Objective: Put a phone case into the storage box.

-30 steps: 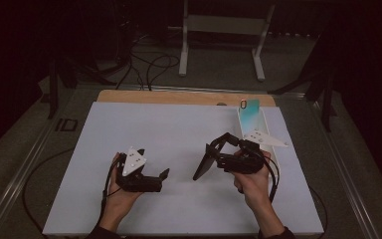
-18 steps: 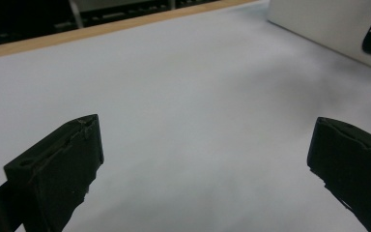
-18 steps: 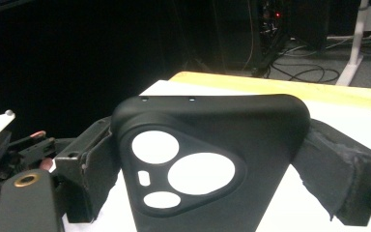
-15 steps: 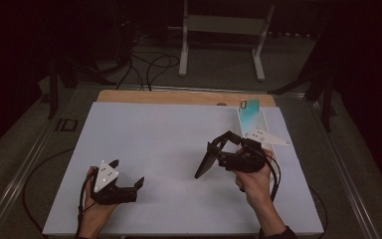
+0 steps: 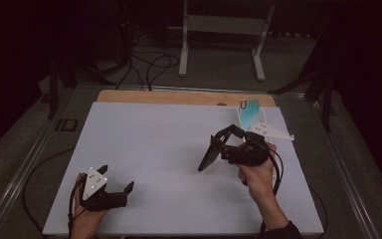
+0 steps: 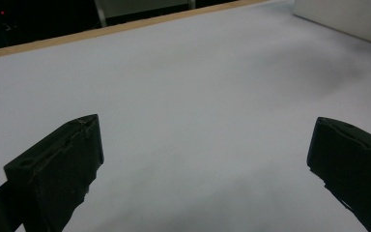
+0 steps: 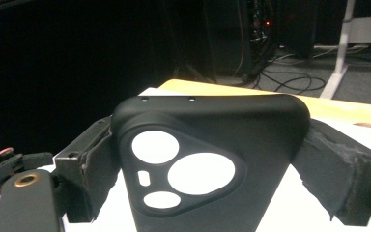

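Note:
A black phone case (image 5: 208, 158) with round camera cut-outs stands tilted above the white table sheet (image 5: 154, 134), right of centre. My right gripper (image 5: 221, 144) is shut on its upper end. In the right gripper view the case (image 7: 203, 164) sits between both padded fingers (image 7: 84, 164), its cut-outs showing white. A teal phone case (image 5: 249, 114) lies flat at the far right of the sheet, behind that hand. My left gripper (image 5: 115, 179) rests near the front left corner, open and holding nothing. Its jaws stand wide apart over bare sheet in the left gripper view (image 6: 203, 164).
A wooden table edge (image 5: 179, 97) runs along the far side of the sheet. Beyond it stand a white metal frame (image 5: 219, 35) and loose cables (image 5: 144, 64) on the dark floor. A pale slab (image 6: 348, 19) crosses the top right corner of the left gripper view.
My left gripper has drawn back leftward and toward the near edge, staying open. The right gripper keeps its hold on the black case and has barely shifted.

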A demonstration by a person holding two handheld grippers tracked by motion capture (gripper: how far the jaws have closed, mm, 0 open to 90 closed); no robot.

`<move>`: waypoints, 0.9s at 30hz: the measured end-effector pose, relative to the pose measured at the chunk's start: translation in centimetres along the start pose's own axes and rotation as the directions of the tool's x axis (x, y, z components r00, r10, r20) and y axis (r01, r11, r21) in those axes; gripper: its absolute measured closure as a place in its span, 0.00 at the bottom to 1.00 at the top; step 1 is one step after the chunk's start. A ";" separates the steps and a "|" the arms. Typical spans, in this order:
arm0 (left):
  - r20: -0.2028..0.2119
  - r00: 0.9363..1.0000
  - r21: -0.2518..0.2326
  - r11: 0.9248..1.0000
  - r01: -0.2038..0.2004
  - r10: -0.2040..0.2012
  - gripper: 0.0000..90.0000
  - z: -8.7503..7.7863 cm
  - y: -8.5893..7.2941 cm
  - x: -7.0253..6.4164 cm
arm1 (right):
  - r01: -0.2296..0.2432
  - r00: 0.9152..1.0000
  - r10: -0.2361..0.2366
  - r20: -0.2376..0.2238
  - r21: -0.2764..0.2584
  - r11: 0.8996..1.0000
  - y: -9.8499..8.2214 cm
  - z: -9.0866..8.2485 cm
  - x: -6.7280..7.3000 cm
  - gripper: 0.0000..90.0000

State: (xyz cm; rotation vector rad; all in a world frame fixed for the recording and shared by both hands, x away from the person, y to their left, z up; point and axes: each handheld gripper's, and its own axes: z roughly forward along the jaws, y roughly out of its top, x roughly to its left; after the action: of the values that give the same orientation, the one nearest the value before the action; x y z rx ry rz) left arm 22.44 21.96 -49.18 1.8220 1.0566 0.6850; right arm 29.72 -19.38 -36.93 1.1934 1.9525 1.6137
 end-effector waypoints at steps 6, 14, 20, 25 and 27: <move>-0.004 1.000 0.000 1.000 0.010 -0.010 0.00 0.0 -0.1 0.2 | 0.014 1.000 -0.014 0.025 -0.007 1.000 1.1 0.2 -0.7 0.16; -0.008 1.000 -0.002 1.000 0.018 -0.018 0.00 0.0 -0.1 0.2 | 0.026 0.998 -0.025 0.061 -0.010 1.000 2.3 0.7 -1.6 0.16; -0.010 1.000 0.008 1.000 0.017 -0.016 0.00 0.0 -0.1 0.3 | 0.034 0.996 -0.032 0.083 -0.016 0.999 2.8 1.1 -2.1 0.16; -0.010 1.000 0.010 1.000 0.017 -0.016 0.00 0.1 -0.2 0.3 | 0.041 0.994 -0.038 0.104 -0.024 0.999 3.4 1.3 -2.6 0.16; -0.010 1.000 0.010 1.000 0.016 -0.016 0.00 0.1 -0.2 0.3 | 0.044 0.993 -0.041 0.114 -0.026 0.999 3.6 1.4 -2.8 0.16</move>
State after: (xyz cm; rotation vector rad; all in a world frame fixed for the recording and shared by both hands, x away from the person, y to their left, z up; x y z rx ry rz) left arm 22.57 22.22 -49.35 1.8187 1.0825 0.6812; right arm 33.75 -20.69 -34.67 1.1973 1.8657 1.5140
